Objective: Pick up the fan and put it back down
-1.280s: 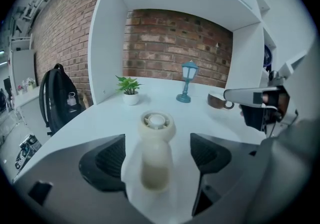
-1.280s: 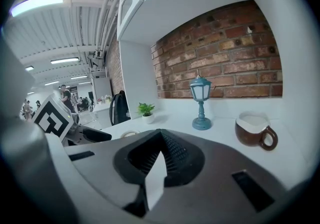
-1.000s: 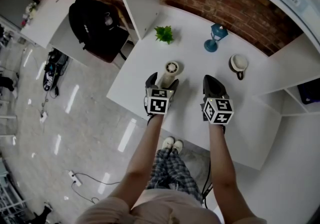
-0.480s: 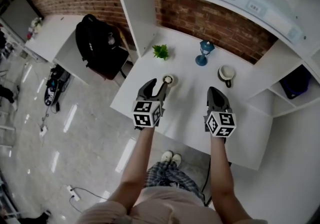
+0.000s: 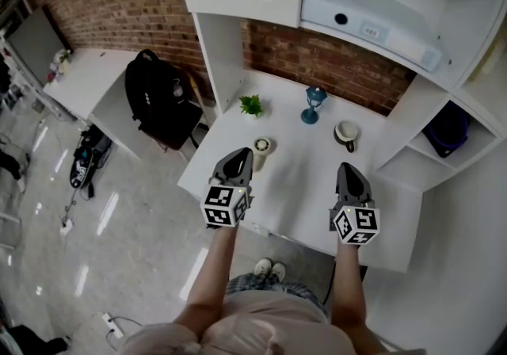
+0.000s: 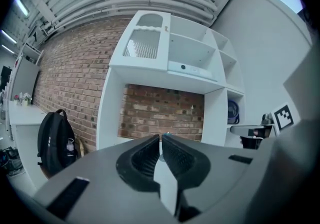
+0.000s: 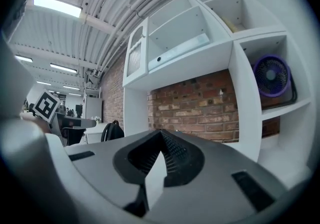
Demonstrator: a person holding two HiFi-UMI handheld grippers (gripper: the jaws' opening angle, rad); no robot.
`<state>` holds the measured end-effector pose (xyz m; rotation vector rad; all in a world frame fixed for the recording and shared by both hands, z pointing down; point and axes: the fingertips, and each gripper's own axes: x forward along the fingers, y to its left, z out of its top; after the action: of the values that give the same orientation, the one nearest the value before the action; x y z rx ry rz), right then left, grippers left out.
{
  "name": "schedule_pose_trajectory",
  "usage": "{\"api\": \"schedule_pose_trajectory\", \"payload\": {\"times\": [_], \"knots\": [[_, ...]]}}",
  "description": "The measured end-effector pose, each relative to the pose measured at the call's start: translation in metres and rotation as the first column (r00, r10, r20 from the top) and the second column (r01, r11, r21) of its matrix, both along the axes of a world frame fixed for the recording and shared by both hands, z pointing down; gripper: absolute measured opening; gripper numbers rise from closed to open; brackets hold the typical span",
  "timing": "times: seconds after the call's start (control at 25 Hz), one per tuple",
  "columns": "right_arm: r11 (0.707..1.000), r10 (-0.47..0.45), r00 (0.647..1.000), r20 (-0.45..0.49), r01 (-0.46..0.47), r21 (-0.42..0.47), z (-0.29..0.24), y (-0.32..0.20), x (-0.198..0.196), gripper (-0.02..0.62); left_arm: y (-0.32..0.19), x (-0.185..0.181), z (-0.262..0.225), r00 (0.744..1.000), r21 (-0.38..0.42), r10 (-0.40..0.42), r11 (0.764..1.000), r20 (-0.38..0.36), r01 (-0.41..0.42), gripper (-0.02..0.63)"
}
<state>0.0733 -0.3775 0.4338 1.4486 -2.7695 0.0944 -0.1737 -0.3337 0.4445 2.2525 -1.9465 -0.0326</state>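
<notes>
Fan [image 5: 262, 147], apparently upright on table [image 5: 299, 187], seen from head view only; left gripper [image 5: 239, 154] just closed empty, right gripper [image 5: 348, 166] pressed together.

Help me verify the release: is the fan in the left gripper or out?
Out: the fan sits on the table; the left gripper just closed, empty.

The grey left gripper [image 5: 237, 157] is drawing back from the small cream round-headed fan [image 5: 262, 146], its jaws closing on nothing; the grey right gripper [image 5: 349, 171] is lifting away too.

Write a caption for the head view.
Left tongs, just closed empty, and shut right tongs hover near the fan on a white desk.
</notes>
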Motion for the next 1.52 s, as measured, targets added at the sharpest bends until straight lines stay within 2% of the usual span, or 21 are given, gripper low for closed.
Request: {"api": "schedule_pose_trajectory", "payload": {"times": [0.4, 0.92, 1.52], "knots": [[0.996, 0.085, 0.995, 0.054, -0.087, 0.035, -0.016, 0.025, 0.053, 0.015, 0.021, 0.009, -0.018, 1.0, 0.06, 0.027, 0.998, 0.006, -0.027, 0.028], [0.992, 0.115, 0.993, 0.039, -0.117, 0.039, -0.019, 0.023, 0.07, 0.015, 0.013, 0.02, -0.023, 0.998, 0.072, 0.065, 0.995, -0.003, -0.065, 0.028], [0.991, 0.129, 0.991, 0.029, -0.13, 0.018, -0.012, 0.03, 0.087, 0.015, 0.021, 0.028, -0.016, 0.998, 0.051, 0.066, 0.997, -0.019, -0.065, 0.028]]}}
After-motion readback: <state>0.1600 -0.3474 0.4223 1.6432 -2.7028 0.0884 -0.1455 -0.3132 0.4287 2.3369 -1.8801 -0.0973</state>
